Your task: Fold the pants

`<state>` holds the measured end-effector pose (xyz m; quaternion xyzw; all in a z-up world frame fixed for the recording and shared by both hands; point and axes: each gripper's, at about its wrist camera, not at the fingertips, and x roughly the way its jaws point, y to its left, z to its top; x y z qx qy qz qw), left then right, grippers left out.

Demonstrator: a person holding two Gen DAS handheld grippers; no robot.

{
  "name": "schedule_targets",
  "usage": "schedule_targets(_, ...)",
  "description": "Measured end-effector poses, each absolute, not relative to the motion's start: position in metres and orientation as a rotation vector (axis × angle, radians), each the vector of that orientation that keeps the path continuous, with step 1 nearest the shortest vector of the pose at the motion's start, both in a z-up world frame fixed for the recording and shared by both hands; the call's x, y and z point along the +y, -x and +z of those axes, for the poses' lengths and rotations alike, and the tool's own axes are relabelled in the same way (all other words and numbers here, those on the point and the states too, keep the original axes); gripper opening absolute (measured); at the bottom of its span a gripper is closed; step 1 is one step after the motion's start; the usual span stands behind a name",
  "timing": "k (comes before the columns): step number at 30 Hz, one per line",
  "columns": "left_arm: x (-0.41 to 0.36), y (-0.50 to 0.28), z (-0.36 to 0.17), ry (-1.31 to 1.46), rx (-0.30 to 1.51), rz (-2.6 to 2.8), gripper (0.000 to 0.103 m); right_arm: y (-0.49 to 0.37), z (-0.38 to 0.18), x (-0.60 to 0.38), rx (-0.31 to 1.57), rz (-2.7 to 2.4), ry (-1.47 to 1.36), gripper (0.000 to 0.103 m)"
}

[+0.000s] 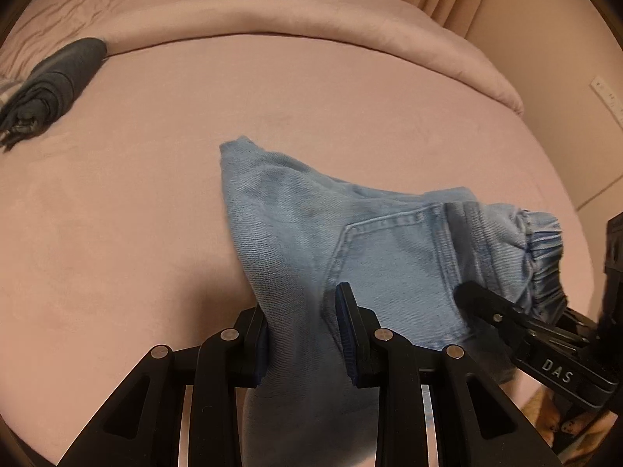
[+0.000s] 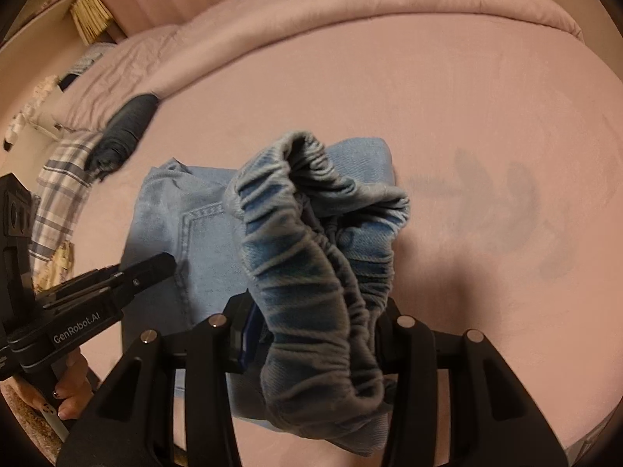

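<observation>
Left wrist view: the light-blue denim pants (image 1: 350,241) lie on the pink-sheeted bed (image 1: 155,214), reaching from centre toward 4 o'clock. The left gripper (image 1: 301,330) at 6 o'clock has its jaws pinching a bunch of denim. The right gripper (image 1: 502,311) enters at 4 o'clock, at the gathered waistband. A rolled dark-grey garment (image 1: 58,78) lies at 10 o'clock.

Right wrist view: the right gripper (image 2: 315,334) at 6 o'clock has its jaws pinching the elastic waistband (image 2: 311,253), lifted above the remaining denim lying on the bed. The left gripper (image 2: 148,268) reaches in at 8 o'clock.
</observation>
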<state>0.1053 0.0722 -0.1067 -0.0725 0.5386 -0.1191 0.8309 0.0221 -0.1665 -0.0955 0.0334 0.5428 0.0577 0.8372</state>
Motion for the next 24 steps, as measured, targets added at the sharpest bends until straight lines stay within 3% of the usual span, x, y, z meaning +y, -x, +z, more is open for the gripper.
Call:
schedule_targets(12, 0.074, -0.114, -0.122, 0.149, 1.190, -0.223, 0.032, -0.028, -0.109, -0.171, 1.173, 0.089, -0.021, 0.058)
schedule_targets(19, 0.075, -0.123, -0.127, 0.166, 1.204, -0.220, 0.035, -0.032, -0.112, -0.174, 1.184, 0.086, -0.024, 0.058)
schedule_targets(24, 0.080, -0.126, -0.131, 0.199, 1.217, -0.201, 0.048, -0.032, -0.115, -0.174, 1.185, 0.084, -0.027, 0.062)
